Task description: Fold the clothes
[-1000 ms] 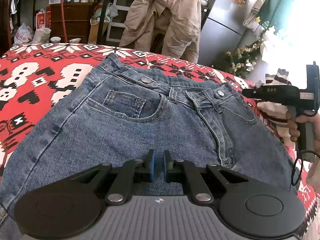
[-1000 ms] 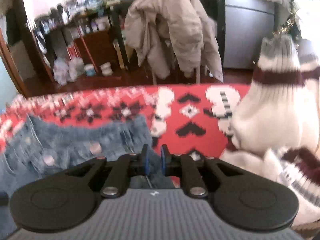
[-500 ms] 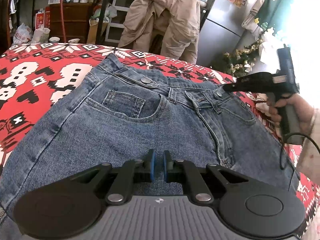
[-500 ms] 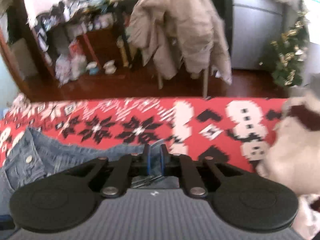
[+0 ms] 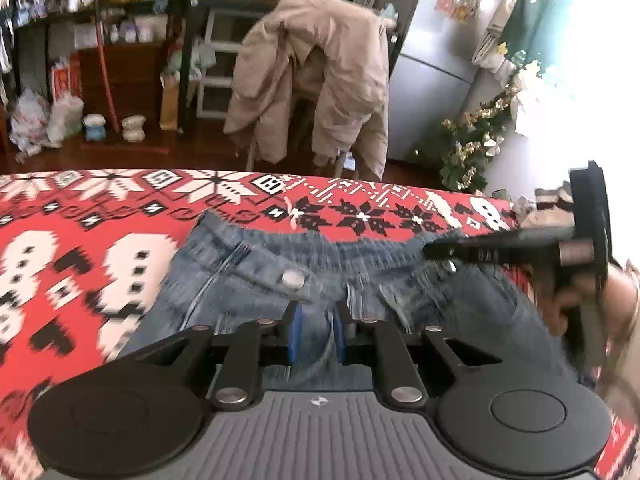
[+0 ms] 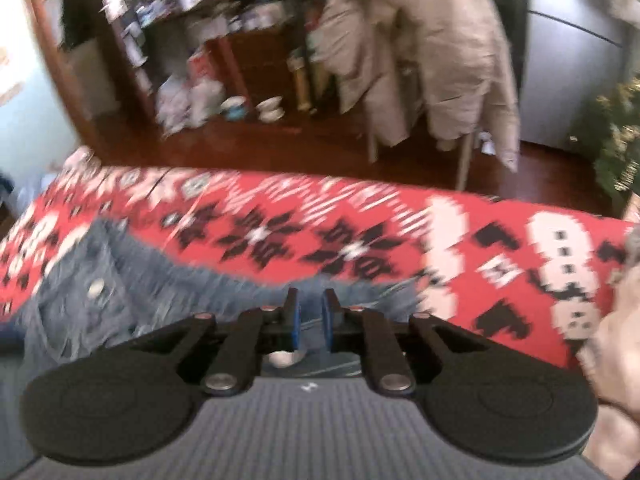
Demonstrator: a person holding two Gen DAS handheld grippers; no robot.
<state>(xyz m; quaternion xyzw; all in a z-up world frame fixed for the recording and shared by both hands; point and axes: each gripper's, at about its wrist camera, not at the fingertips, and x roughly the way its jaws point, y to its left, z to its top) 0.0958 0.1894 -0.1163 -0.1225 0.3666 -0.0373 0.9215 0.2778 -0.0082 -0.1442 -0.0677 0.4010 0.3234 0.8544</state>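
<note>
While the jeans (image 5: 248, 292) are lying waistband-up on the red patterned blanket (image 5: 80, 264), the left gripper (image 5: 315, 334) is hovering slightly parted, holding nothing, and the right gripper (image 6: 308, 320) likewise near the waistband; both are seemingly reaching for corners.

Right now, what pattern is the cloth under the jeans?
Red cloth with white and black knit-style snowflake motifs, clearest in the left wrist view.

the jeans (image 5: 248, 280) are faded blue denim with a silver button, lying on a red blanket (image 5: 80, 248) patterned with white blocks and black snowflakes. a beige coat (image 5: 320, 76) hangs behind, beside a grey fridge (image 5: 432, 80).
</note>
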